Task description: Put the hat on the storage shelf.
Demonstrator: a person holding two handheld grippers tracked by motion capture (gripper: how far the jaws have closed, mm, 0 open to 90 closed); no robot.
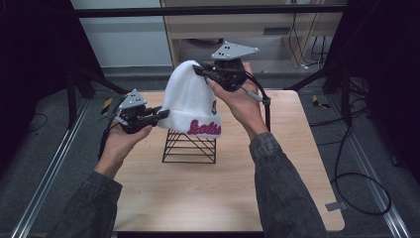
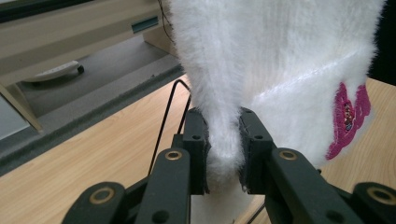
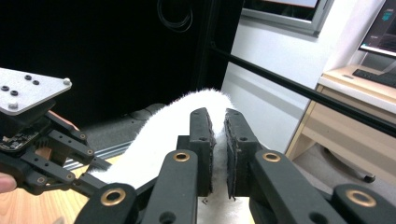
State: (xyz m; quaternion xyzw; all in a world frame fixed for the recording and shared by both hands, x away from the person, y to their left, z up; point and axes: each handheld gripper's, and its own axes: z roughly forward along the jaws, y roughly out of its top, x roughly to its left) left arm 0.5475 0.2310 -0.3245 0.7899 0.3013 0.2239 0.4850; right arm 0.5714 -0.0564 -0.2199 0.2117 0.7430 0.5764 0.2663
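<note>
White fuzzy knit beanie (image 1: 187, 96), folded cuff with pink embroidered script plus small round patch. Upright, crown up, draped over black wire stand (image 1: 189, 146) mid-tabletop. Left cuff edge and crown top pinched, fabric bunched at both spots.

The left gripper (image 2: 223, 149) has its jaws clamped on a fold of the white beanie (image 2: 275, 60) above the wooden table (image 2: 93, 163).

Dim, even overhead light, dark vignetted surroundings, soft shadows on the table (image 1: 208, 193), close tool views slightly soft.
</note>
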